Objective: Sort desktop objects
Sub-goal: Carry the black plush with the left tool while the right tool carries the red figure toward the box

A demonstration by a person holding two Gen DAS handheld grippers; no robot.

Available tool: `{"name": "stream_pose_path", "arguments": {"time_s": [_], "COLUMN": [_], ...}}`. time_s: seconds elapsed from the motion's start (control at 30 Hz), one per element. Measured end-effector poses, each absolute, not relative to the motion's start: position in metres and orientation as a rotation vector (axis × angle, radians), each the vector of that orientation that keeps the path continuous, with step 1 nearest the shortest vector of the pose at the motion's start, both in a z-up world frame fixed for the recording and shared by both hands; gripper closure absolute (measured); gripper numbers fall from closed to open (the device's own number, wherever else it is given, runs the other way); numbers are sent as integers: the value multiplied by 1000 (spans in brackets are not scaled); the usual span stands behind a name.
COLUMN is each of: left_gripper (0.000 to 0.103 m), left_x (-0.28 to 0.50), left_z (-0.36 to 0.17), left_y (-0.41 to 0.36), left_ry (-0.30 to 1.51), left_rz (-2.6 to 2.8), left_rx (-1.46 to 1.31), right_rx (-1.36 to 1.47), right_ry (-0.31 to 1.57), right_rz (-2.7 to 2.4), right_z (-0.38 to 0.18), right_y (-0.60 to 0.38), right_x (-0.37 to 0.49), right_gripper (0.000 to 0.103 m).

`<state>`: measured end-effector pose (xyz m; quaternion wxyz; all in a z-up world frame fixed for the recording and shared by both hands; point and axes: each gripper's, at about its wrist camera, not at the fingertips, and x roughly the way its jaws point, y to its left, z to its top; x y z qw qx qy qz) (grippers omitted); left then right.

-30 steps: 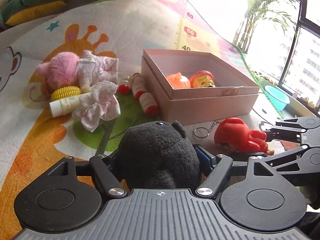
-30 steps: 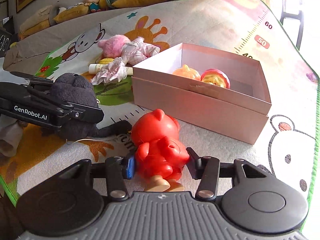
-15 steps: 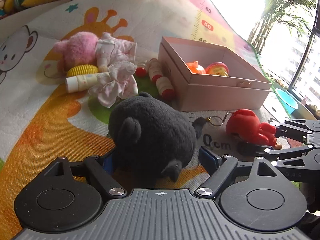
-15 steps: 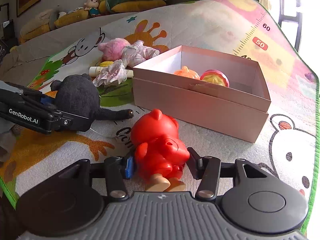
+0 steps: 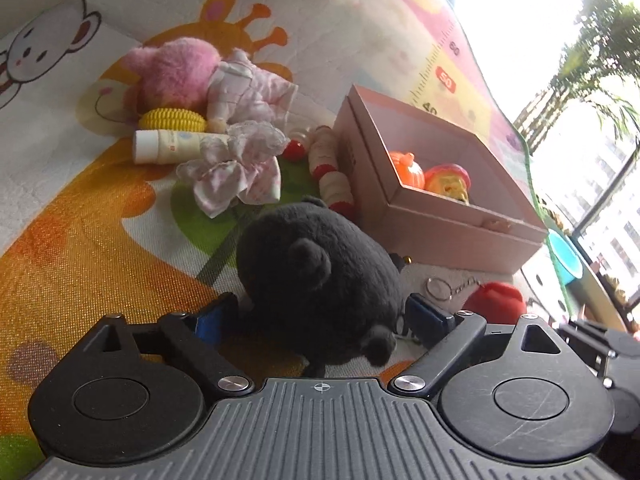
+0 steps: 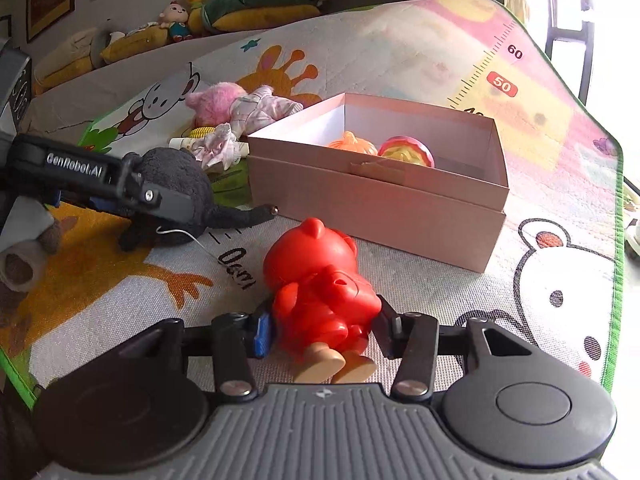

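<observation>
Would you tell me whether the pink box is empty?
Not empty: the open pink box holds an orange pumpkin toy and a red-and-yellow toy.

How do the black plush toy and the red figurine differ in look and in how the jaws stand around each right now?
The black plush toy is soft and furry; the red figurine is hard, glossy plastic. The plush is rounded and bulky, while the figurine is slimmer, with tan feet. The left gripper has its jaws spread wide of the plush; the right gripper has its jaws close against the figurine. Both lie on the play mat, outside the pink box.
</observation>
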<state>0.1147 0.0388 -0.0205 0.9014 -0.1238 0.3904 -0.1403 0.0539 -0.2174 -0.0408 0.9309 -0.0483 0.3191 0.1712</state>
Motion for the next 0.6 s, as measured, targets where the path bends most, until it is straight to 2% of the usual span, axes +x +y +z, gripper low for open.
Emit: {"name": "stream_pose_path", "arguments": {"time_s": [0.3, 0.37, 0.6], "left_gripper": [9, 14, 19], "left_x": [131, 131, 119], "left_z": [-27, -28, -25], "left_y": [27, 25, 17], "left_ry": [798, 776, 727], "left_rz": [-220, -228, -257], "left_rx": [-257, -234, -137], "right_rx": [-102, -102, -90], "right_ry": [639, 634, 617], "right_rz": [353, 353, 349], "right_z": [-44, -45, -46], "right_y": [-217, -217, -219], "right_x": [52, 51, 51], "right_gripper": [55, 54, 51]}}
